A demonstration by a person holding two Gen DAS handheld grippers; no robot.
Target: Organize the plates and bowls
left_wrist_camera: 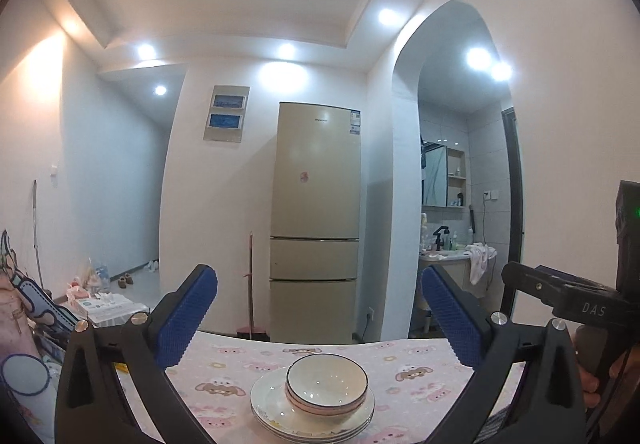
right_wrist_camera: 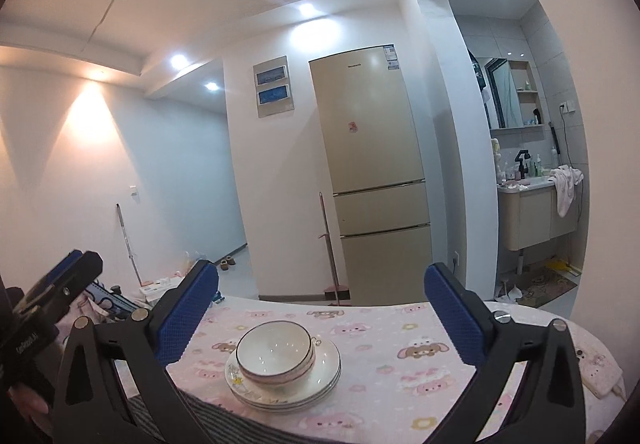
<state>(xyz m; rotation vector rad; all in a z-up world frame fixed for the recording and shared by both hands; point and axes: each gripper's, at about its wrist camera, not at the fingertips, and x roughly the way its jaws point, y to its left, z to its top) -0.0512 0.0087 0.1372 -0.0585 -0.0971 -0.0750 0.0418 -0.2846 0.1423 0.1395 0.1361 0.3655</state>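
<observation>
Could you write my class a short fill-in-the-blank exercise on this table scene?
1. The bowls sit stacked on the ____.
2. The plates rest on a tablecloth coloured ____.
3. Both the left gripper and the right gripper hold ____.
4. Behind the table stands a tall ____.

Missing words: plates; pink; nothing; fridge

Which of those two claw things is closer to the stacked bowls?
Left, probably, narrowly. The left gripper faces the stacked bowls head-on, just short of them; the right gripper sits off to their right, slightly further back. Both open, touching nothing.
</observation>
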